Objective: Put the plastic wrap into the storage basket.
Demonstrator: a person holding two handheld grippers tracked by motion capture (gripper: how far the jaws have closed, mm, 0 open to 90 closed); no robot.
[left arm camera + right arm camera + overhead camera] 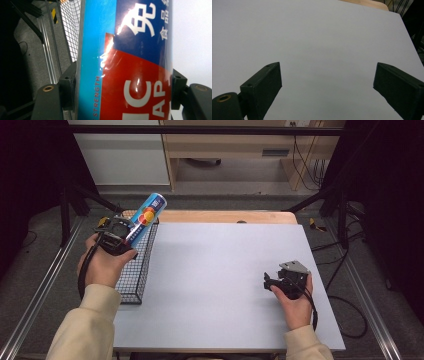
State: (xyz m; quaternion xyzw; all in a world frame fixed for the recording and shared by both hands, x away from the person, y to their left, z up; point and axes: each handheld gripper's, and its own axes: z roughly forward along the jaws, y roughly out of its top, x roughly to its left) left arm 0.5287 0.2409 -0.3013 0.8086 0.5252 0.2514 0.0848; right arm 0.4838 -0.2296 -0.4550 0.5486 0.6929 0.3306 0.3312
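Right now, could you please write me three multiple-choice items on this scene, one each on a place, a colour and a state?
1. Where is the wire basket?
A. at the left edge of the table
B. at the table's right edge
C. on the floor

2. What colour is most of the can?
A. green
B. blue
C. yellow

3. What state is the right gripper in?
A. shut on the can
B. shut on the basket
C. open, holding nothing

Answers:
1 A, since the high view shows the basket along the table's left edge.
2 B, since the can, clamped in the left gripper, is blue with a red patch in the left gripper view.
3 C, since the right gripper view shows its jaws apart over bare table.
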